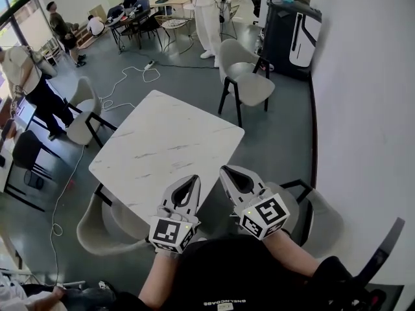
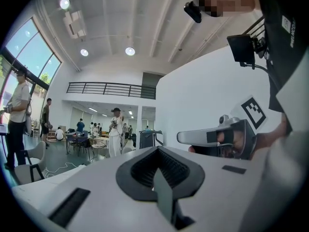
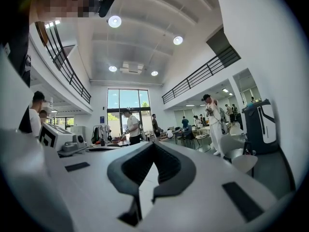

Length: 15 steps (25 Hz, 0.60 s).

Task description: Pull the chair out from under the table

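Observation:
A white marble table stands in the middle of the head view. A grey shell chair is tucked against its near-left side, with part of the seat under the top. Another grey chair stands at the near right, beside the table's corner. My left gripper and right gripper hang side by side over the table's near edge, both shut and empty, touching no chair. In the left gripper view the shut jaws point level across the room, and so do those in the right gripper view.
Two more grey chairs stand at the table's left and far side. A white wall runs close on the right, with a black cart at its far end. A cable lies on the floor, and several people stand around desks farther off.

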Motion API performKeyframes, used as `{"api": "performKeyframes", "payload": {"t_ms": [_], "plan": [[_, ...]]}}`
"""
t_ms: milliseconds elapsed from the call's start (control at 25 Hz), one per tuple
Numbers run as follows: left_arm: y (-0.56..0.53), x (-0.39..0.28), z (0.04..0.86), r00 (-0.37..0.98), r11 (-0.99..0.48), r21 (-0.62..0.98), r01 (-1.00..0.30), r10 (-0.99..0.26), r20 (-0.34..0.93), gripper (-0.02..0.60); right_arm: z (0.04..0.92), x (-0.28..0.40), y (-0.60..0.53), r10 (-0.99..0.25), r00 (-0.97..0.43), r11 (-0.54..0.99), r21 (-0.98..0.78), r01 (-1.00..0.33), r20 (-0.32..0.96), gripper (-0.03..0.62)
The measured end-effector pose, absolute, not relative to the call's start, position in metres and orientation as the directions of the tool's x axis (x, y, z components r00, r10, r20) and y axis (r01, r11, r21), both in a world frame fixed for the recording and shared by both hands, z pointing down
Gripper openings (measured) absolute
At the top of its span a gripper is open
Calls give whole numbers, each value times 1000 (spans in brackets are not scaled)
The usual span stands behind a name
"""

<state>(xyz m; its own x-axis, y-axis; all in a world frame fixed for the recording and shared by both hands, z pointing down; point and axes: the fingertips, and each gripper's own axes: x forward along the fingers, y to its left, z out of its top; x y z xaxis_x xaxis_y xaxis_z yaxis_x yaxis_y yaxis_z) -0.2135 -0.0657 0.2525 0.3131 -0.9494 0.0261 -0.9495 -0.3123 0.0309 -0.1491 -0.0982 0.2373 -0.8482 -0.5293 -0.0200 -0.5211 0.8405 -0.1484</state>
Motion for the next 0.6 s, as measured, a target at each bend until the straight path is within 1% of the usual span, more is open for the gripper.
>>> {"api": "performKeyframes", "payload": {"t_ms": [200,600], "plan": [[-68,-215,254,302,-300,53,-952,-953,29,6,245,-149,-100,-529,-849,838,-157,-523,6,14],[-68,-201,254,336,-334,55,-941,-942,29,6,253,-141,-103,-539,-842,826,-190,-531,13,14]]}}
